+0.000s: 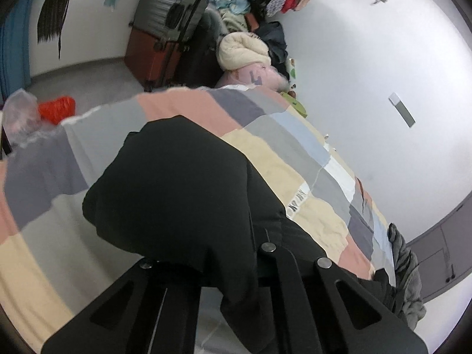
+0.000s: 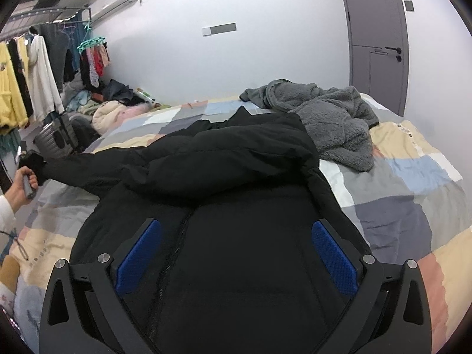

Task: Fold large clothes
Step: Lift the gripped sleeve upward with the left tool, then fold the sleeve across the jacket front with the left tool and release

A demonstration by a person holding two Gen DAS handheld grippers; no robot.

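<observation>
Through the left wrist camera we see our left gripper closed on a sleeve of the black jacket, whose cloth bunches over the fingers and hides the pads. Beneath it lies the patchwork bedspread, and the grey fleece sits at the bed's far edge. Suitcases stand on the floor beyond the bed.

Through the right wrist camera, our right gripper hovers with its 2 blue pads spread wide and nothing between them, above the black jacket, which lies front-up on the bed with its zipper running toward us. 1 sleeve stretches left to the left gripper, held in the person's hand. The grey fleece lies crumpled just behind the jacket's collar.
</observation>
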